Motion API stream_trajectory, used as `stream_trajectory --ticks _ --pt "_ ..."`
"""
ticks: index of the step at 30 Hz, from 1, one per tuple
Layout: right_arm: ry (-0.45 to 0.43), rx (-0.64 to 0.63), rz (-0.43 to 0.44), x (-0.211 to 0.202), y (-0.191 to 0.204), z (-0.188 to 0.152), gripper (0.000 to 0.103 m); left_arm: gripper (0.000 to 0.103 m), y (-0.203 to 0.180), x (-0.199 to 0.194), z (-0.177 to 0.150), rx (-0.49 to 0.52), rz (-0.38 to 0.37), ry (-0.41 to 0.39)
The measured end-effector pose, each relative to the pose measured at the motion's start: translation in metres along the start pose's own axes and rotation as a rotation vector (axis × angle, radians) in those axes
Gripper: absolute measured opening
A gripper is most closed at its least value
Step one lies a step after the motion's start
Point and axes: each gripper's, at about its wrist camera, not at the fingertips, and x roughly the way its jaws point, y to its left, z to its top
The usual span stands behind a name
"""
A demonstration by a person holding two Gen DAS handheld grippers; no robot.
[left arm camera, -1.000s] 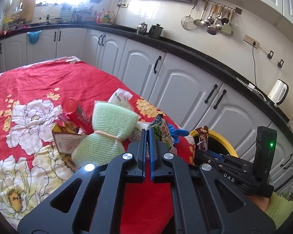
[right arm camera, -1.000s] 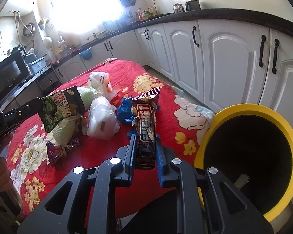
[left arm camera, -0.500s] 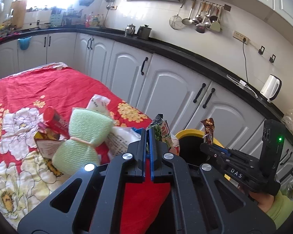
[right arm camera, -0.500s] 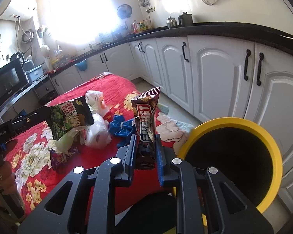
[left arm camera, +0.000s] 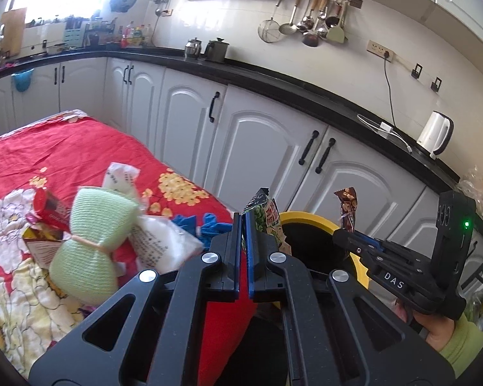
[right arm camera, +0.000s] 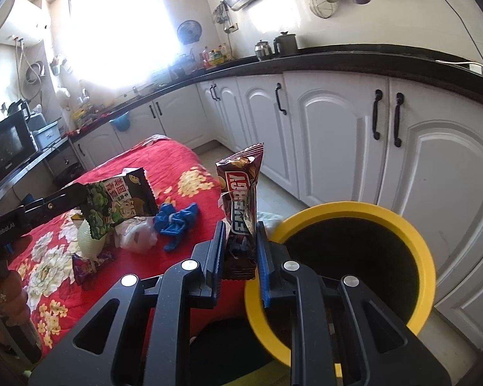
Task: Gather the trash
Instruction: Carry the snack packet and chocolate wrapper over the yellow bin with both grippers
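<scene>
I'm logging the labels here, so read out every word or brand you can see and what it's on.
"ENERGY": brown snack bar wrapper in the right tool.
"DAS": right tool's body.
"GenRobot.AI": left tool's body.
Green snack packet: Chinese print, too small.
White plastic bag: print blurred.

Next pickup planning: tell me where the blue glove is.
In the right wrist view the blue glove lies crumpled on the red tablecloth, left of the yellow bin, beside a white bag.

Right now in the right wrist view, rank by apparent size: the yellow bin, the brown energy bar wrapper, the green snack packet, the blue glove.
1. yellow bin, by far.
2. green snack packet and brown energy bar wrapper: look alike, and the wrapper is nearer the camera, so unranked.
3. blue glove, smallest.
</scene>
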Motion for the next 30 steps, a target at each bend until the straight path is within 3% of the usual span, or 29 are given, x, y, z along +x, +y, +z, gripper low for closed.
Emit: stream_trajectory --ticks 30 --pt "-0.015 0.134 -0.128 -0.013 -0.088 -0.017 0.018 0.000 -0.074 0.072 -0.010 0.073 -0.092 0.081"
